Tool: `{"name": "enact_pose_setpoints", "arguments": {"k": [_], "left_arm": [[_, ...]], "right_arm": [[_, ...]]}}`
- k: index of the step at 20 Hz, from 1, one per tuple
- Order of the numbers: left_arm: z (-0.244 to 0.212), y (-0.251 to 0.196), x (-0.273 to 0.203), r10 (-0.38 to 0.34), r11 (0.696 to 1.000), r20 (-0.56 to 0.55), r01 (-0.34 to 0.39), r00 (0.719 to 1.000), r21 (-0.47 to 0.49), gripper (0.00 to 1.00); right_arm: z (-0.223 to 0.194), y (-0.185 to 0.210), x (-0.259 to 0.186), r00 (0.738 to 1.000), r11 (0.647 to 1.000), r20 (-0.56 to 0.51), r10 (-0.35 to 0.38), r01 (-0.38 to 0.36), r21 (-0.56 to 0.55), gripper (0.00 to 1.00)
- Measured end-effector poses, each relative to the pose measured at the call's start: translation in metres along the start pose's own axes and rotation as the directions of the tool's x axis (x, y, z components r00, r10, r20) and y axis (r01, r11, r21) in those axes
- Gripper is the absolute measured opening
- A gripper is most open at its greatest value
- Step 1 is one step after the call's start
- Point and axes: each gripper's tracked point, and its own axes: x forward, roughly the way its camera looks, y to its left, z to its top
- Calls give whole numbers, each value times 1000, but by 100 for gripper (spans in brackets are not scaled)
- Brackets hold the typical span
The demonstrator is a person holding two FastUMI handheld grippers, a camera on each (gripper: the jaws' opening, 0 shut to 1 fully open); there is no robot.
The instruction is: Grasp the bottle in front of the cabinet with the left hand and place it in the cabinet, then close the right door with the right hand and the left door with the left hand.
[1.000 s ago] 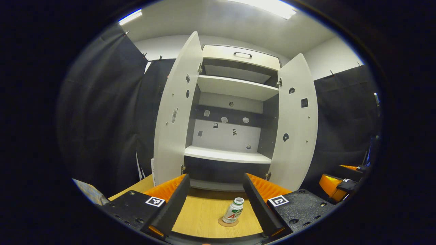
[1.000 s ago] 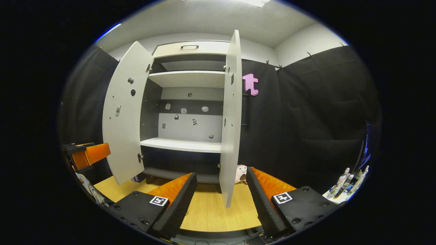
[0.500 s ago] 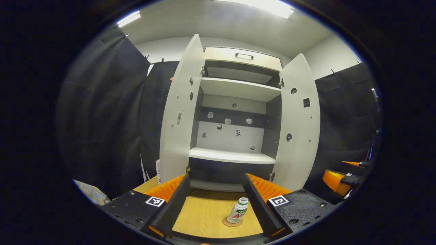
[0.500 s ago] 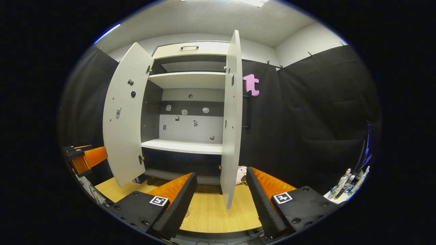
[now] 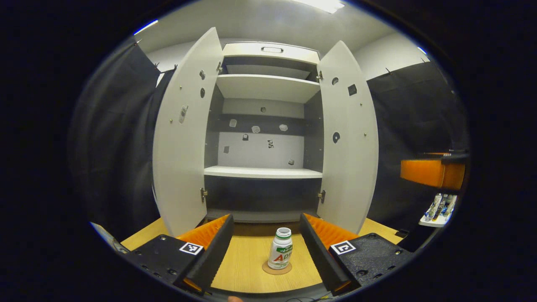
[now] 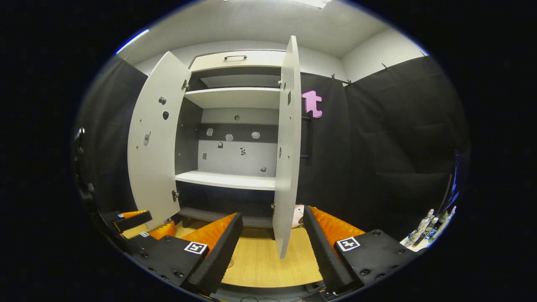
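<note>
**Mia:** Since a second ago the left gripper (image 5: 265,245) has moved nearer the cabinet (image 5: 262,172) and turned to face it. Now the bottle (image 5: 280,254) stands straight up between its two fingers. Before, it looked tilted and off to the right side.

**Tom:** Where is the bottle right now?

**Mia:** It stands on a small round mat (image 5: 277,268) on the wooden table (image 5: 247,268), just in front of the cabinet. It is not in the cabinet yet.

**Tom:** Is the left gripper holding it?

**Mia:** No. Its fingers are spread wide. The bottle is closer to the right finger, but nothing touches it. It looks like the person lines the gripper up so the bottle sits in the gap, ready to be grabbed.

**Tom:** Why are the doors like that?

**Mia:** Both are swung open, the left door (image 5: 182,134) and the right door (image 5: 348,138). That leaves the way clear to the white shelf (image 5: 262,172) and the dark space under it. The bottle could go in either spot; which one is meant is not clear.

**Tom:** And the other gripper?

**Mia:** The right gripper (image 6: 272,247) is also spread wide and holds nothing. In the right gripper view the edge of the right door (image 6: 288,147) stands just ahead, between its fingers. It seems to wait there for its turn to push that door shut.

**Tom:** So what comes first?

**Mia:** Probably grabbing the bottle. The doors have to wait until it is inside.
</note>
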Motion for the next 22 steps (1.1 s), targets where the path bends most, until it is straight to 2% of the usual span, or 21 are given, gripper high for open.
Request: {"name": "enact_pose_setpoints", "arguments": {"k": [1, 3, 12, 16, 18, 19, 20, 21, 22], "left_arm": [[-15, -6, 9, -15, 1000, -15, 15, 1000, -3, 95], [-43, -16, 23, -31, 1000, -49, 31, 998, 2, 95], [-146, -25, 90, -15, 999, -147, 21, 989, 42, 95], [-175, -20, 111, 8, 999, -185, 0, 983, 44, 96], [-186, -24, 121, -9, 999, -201, 15, 980, 30, 96], [-188, -26, 125, -21, 999, -210, 25, 977, 20, 93], [-187, -27, 130, -23, 999, -208, 28, 978, 20, 86], [-186, -30, 133, -34, 999, -212, 37, 977, 14, 71], [-186, -30, 134, -37, 999, -221, 39, 975, 8, 70]], "right_arm": [[-1, -2, 0, 1000, 1000, -4, -4, 4, -2, 96], [0, -9, 0, 1000, 1000, -8, -15, 15, -9, 96], [-4, -35, 9, 996, 997, -59, -66, 64, -36, 96], [-8, -41, 15, 994, 996, -76, -79, 76, -53, 96], [-12, -46, 19, 992, 994, -90, -90, 85, -65, 96], [-13, -50, 20, 991, 993, -91, -99, 92, -76, 96], [-10, -53, 22, 991, 992, -86, -104, 97, -85, 96], [-8, -56, 25, 991, 991, -78, -109, 102, -89, 96], [-7, -60, 26, 991, 991, -72, -111, 105, -89, 96]]}}
